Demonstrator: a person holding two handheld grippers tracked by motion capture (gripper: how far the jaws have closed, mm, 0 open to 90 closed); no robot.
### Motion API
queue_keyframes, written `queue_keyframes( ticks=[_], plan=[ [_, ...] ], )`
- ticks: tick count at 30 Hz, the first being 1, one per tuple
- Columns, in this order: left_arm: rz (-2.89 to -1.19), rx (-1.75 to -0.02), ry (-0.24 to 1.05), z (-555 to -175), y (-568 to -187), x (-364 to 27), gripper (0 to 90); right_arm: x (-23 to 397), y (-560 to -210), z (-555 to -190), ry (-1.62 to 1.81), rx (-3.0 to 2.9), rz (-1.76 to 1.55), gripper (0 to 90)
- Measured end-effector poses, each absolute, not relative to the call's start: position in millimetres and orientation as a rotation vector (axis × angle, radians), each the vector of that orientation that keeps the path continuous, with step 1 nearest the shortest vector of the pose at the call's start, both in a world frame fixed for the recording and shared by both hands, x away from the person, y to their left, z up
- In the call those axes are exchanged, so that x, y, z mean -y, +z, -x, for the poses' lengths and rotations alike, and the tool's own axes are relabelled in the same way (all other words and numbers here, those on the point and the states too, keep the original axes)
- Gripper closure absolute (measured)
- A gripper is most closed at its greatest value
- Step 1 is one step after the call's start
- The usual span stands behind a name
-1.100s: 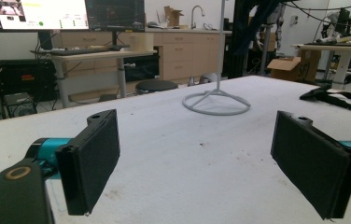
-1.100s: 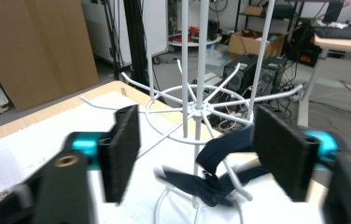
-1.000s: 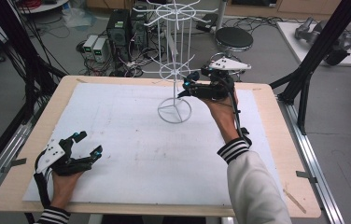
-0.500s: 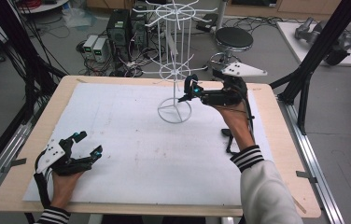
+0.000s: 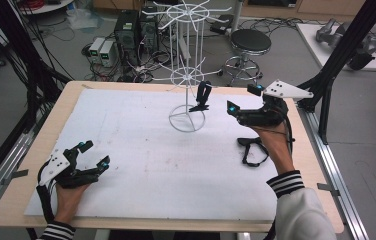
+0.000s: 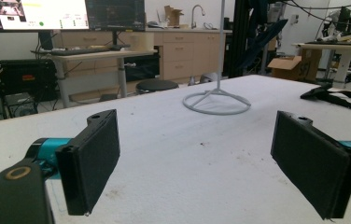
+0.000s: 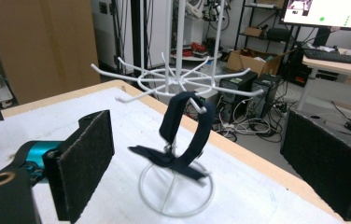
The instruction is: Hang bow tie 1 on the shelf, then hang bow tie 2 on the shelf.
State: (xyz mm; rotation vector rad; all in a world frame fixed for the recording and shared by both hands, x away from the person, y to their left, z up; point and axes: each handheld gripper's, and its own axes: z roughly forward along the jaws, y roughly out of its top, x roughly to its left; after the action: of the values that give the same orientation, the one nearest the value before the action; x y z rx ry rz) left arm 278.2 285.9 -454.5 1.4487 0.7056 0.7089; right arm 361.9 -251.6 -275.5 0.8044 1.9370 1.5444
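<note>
At the table's near edge, the left gripper [image 5: 92,156] rests on the white mat [image 5: 126,150], jaws spread wide and empty. Farther back, the right gripper [image 5: 241,100] has just opened its jaws wide, empty, beside the white wire rack [image 5: 187,80], where a black strap [image 7: 183,135] hangs from a lower hook.
</note>
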Motion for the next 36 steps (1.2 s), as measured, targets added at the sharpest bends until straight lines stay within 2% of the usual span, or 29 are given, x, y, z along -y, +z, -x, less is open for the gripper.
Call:
queue_keyframes(
  ticks=[10,30,36],
  plan=[
    [-1.450,-0.706,0.711,-278,-454,-286,15.9,275,-292,-346,1.526,-1.958,-0.793,9.0],
    [-1.453,-0.703,0.718,-278,-454,-285,15.9,298,-351,-314,1.564,-1.962,-0.809,9.1],
    [-1.454,-0.708,0.717,-278,-454,-285,16.0,302,-351,-311,1.585,-1.943,-0.816,9.1]
  ],
)
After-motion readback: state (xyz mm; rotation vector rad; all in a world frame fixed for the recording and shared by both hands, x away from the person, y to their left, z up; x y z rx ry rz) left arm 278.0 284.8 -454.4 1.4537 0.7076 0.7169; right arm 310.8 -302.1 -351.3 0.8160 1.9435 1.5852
